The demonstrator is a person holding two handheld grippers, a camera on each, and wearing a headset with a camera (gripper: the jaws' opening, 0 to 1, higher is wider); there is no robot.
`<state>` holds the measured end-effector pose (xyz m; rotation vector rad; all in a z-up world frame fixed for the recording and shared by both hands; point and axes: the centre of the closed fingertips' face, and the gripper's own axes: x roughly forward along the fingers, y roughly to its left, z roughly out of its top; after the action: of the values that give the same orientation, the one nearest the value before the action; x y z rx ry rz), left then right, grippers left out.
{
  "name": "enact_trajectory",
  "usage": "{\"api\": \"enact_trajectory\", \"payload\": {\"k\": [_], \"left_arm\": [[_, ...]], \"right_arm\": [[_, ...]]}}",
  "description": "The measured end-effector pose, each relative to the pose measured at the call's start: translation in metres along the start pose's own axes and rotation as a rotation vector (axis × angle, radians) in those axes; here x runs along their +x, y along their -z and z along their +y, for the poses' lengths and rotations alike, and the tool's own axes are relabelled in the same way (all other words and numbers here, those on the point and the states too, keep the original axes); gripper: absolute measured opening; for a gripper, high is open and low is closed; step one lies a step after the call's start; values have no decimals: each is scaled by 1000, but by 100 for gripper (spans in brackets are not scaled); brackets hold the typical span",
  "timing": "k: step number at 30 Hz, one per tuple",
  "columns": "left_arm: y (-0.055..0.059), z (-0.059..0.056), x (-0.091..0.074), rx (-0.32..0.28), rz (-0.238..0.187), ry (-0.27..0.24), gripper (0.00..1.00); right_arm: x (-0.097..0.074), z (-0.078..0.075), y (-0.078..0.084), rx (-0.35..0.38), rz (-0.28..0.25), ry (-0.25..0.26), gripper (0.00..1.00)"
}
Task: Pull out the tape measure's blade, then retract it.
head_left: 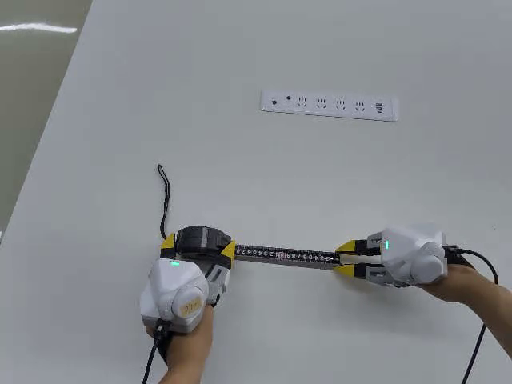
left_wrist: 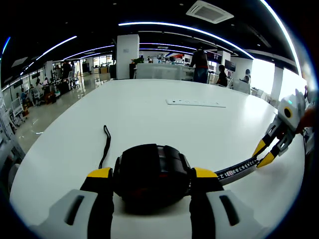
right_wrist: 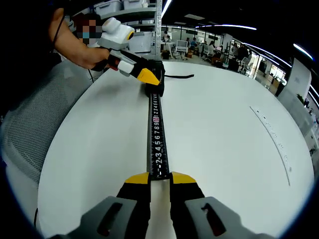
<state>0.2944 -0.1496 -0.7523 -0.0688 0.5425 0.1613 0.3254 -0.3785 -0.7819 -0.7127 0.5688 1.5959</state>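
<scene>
**A:** Where is the tape measure (head_left: pixel 202 238)?

**B:** Low and left of centre in the head view, lying on the white table (head_left: pixel 240 160). The left gripper (left_wrist: pixel 152 175) is clenched across its black body, one yellow tip on each side, probably to anchor it against the pull.

**A:** And the blade (right_wrist: pixel 157 134)?

**B:** Part-way out, running flat along the table toward the right of the frame. The right gripper (right_wrist: pixel 159 178) pinches its free end, and in the right gripper view the numbers begin just above the tips.

**A:** Why lined up like that?

**B:** I'd guess a straight pull stops the blade kinking. The wrist strap (head_left: pixel 164 196) trails toward the upper left, clear of the work. The power strip (head_left: pixel 329 105) lies well apart, higher in the frame.

**A:** Stage?

**B:** Extension looks underway, and retraction is not yet done.
</scene>
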Motion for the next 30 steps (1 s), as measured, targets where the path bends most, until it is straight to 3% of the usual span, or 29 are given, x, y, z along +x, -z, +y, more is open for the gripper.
{"api": "enact_trajectory", "payload": {"k": [30], "left_arm": [[0, 0, 0, 1, 4, 23, 58]], "right_arm": [[17, 0, -20, -15, -20, -5, 12]]}}
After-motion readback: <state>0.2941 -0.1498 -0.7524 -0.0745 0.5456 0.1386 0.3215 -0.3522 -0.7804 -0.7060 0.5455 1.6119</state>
